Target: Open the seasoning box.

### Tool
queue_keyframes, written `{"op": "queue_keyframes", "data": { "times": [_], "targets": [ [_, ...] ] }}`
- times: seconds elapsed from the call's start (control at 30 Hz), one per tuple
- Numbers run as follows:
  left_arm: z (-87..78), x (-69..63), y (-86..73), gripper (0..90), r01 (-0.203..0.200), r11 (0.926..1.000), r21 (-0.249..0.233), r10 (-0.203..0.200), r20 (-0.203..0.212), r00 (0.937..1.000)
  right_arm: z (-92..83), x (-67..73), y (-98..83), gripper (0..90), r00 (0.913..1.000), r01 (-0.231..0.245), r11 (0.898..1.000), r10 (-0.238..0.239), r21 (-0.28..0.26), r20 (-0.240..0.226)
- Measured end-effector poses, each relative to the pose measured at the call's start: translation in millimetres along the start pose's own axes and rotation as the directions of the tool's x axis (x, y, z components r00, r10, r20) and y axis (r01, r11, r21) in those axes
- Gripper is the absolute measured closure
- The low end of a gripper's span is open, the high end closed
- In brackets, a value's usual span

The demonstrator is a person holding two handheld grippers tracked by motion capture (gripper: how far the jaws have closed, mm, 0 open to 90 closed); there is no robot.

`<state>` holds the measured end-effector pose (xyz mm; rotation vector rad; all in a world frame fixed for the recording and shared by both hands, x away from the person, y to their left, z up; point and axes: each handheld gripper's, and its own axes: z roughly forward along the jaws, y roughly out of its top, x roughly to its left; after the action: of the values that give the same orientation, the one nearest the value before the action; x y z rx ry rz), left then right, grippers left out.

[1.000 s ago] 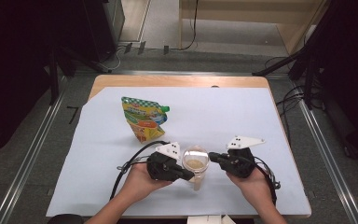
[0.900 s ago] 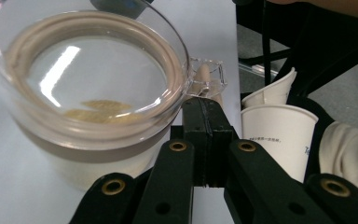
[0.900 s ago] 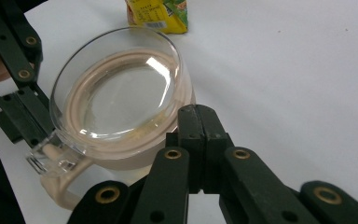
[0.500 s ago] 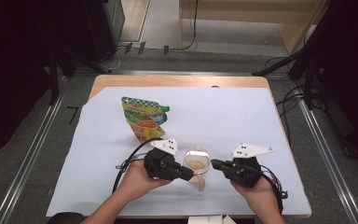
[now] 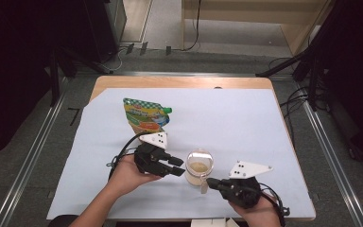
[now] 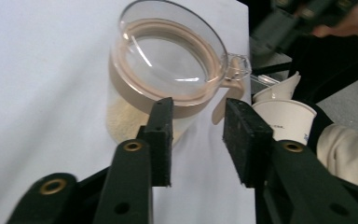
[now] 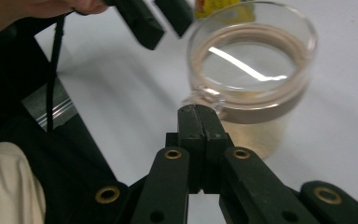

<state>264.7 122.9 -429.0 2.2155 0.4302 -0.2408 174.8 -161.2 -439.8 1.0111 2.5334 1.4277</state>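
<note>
Both grippers drawn back from lidded jar (image 5: 199, 166) near table front; left gripper (image 5: 176, 166) jaws just opened, nothing between. Right gripper (image 5: 211, 182) pressed shut, empty. Paper cups (image 6: 284, 116) seen in left gripper view; snack pouch (image 5: 145, 115) beyond.

Grey floor (image 5: 38, 142), wooden table (image 5: 179, 82), pale sheet (image 5: 236, 127), perhaps dark curtains (image 5: 23, 42)

High view looks down; both close views share the jar (image 5: 199, 166) — opposite sides.
</note>
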Motion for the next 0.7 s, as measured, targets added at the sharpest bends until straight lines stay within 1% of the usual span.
{"op": "queue_keyframes", "data": {
  "times": [0.07,0.1,0.17,0.23,0.33,0.37,0.5,0.53,0.63,0.7],
  "targets": [
    [0.5,2.3,-0.8,60.3,0.005,0.9999,0.016,-0.005,-0.003,1.0000,2.5,6.9,-0.3,90.0,0.9998,0.015,1.000,-0.015,0.007,-0.012],
    [0.6,2.5,-0.9,58.8,0.007,0.9999,0.014,-0.007,-0.003,1.0000,5.7,11.3,-0.4,90.0,0.9994,0.029,0.999,-0.029,0.015,-0.019],
    [1.1,3.1,-1.1,57.7,0.011,0.9999,0.003,-0.011,-0.005,0.9999,10.0,14.4,-0.3,90.0,0.9991,0.036,0.999,-0.035,0.031,-0.023],
    [0.5,4.9,-1.2,56.0,0.009,1.0000,-0.004,-0.009,-0.006,0.9999,16.1,15.4,-0.9,90.0,0.9989,0.040,0.998,-0.039,0.047,-0.027],
    [-0.6,7.6,-1.5,56.4,0.032,0.9995,-0.006,-0.032,-0.013,0.9994,22.7,16.1,-1.7,90.0,0.9987,0.037,0.997,-0.034,0.061,-0.037],
    [-1.0,8.5,-1.6,56.4,0.041,0.9991,-0.011,-0.041,-0.009,0.9991,26.0,16.9,-1.8,90.0,0.9984,0.045,0.997,-0.043,0.063,-0.035],
    [-5.0,11.3,-1.6,55.0,0.060,0.9975,-0.036,-0.061,-0.010,0.9981,36.2,16.7,-3.1,90.0,0.9983,0.051,0.994,-0.048,0.092,-0.032],
    [-5.3,11.3,-1.6,54.0,0.062,0.9973,-0.039,-0.062,-0.011,0.9980,38.2,15.6,-3.7,90.0,0.9983,0.045,0.995,-0.041,0.094,-0.042],
    [-5.3,11.2,-1.7,52.0,0.070,0.9965,-0.045,-0.071,-0.013,0.9974,39.6,15.6,-4.2,90.0,0.9979,0.051,0.993,-0.047,0.102,-0.044],
    [-5.0,11.3,-1.7,50.9,0.067,0.9970,-0.038,-0.068,-0.015,0.9976,39.3,14.9,-4.5,90.0,0.9978,0.051,0.994,-0.046,0.100,-0.049]
  ]
}}
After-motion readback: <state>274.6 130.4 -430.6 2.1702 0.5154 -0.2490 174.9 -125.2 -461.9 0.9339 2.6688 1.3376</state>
